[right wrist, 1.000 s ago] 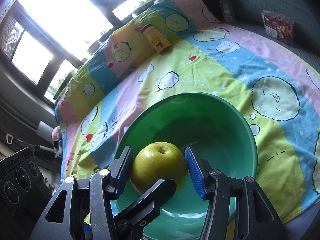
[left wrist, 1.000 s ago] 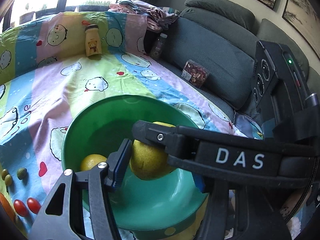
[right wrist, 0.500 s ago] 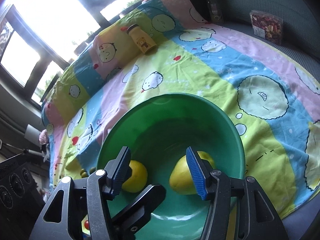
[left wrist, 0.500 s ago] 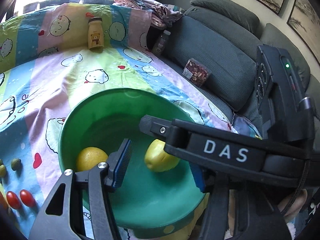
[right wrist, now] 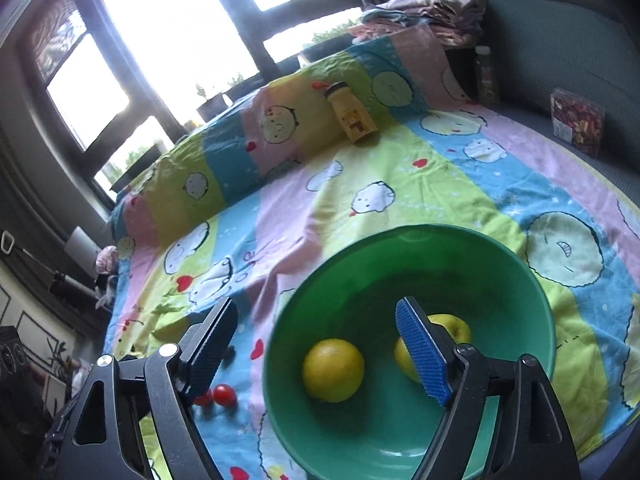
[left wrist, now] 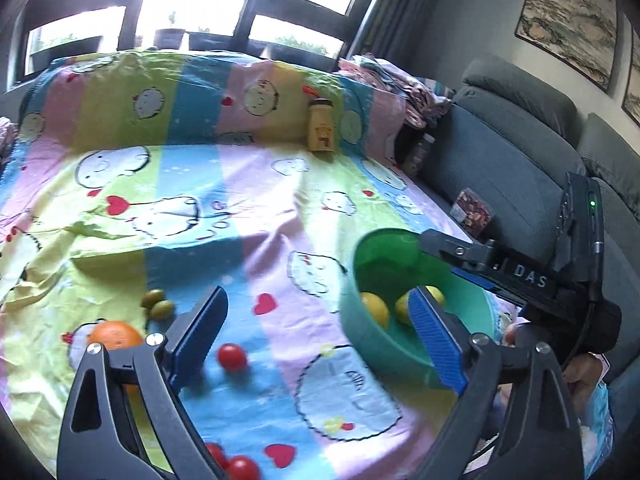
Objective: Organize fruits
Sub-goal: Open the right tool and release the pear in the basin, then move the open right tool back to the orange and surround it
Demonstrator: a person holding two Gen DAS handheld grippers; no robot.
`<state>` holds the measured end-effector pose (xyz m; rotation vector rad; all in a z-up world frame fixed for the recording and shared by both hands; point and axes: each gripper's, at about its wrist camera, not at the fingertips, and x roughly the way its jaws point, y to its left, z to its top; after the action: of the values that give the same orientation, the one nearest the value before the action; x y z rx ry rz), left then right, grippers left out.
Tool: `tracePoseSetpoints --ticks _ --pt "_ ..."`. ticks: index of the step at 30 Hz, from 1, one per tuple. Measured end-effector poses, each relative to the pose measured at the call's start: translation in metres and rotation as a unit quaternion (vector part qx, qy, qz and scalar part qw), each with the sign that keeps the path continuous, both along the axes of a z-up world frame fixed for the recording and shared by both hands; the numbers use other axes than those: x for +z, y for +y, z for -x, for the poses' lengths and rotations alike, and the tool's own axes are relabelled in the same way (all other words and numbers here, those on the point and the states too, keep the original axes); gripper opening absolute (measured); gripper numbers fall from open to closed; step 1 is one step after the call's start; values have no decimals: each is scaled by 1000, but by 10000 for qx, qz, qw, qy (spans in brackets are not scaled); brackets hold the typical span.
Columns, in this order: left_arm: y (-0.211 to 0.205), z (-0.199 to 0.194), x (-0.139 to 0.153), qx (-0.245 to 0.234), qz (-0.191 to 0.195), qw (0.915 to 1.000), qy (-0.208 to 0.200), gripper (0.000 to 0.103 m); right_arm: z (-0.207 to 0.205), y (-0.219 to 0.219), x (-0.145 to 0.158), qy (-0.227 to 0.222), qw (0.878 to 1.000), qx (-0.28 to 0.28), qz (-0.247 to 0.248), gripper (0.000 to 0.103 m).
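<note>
The green bowl [right wrist: 412,240] on the sheet [left wrist: 248,200] holds a lemon [right wrist: 333,370] and a pear [right wrist: 454,326]. Both the left gripper [left wrist: 316,332] and right gripper [right wrist: 316,344] are opening, empty. Tomatoes [left wrist: 232,357], olives [left wrist: 158,305] and an orange [left wrist: 114,334] lie on the sheet.

A green bowl [right wrist: 532,280] holds two yellow fruits [right wrist: 333,370]; the sheet [left wrist: 240,208] is striped pink, blue and yellow-green (cartoon faces, red hearts).

Yellow bottle [left wrist: 321,126] on cartoon bedsheet [left wrist: 192,200]
</note>
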<state>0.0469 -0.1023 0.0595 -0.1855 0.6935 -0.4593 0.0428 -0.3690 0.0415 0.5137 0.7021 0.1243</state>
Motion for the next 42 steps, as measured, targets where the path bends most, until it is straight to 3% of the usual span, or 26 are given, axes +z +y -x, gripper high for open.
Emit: tracePoseSetpoints --ticks 6,15,22,25,30,37,42 --pt "68 0 -17 1056 -42 9944 -38 97 -4 37 5 -205 9993 309 80 83" --pt "126 -13 -42 1778 126 9832 394 97 -11 103 -1 -137 9932 1122 261 84" --pt "134 -23 -53 1906 3 9793 685 96 -21 140 -4 89 9833 1803 223 84" --pt "136 -25 -59 1704 127 9809 925 96 -36 157 -5 383 9768 2104 57 84" --pt "124 -27 -65 1558 -177 9817 1077 93 -64 194 -10 950 9533 2861 -201 84" --pt "112 -31 -82 1457 -311 9785 1426 82 -83 232 -49 1681 9267 3357 -185 84" --pt "119 -36 -92 1560 -155 9729 1701 81 -89 240 -60 1848 9173 3521 -231 84"
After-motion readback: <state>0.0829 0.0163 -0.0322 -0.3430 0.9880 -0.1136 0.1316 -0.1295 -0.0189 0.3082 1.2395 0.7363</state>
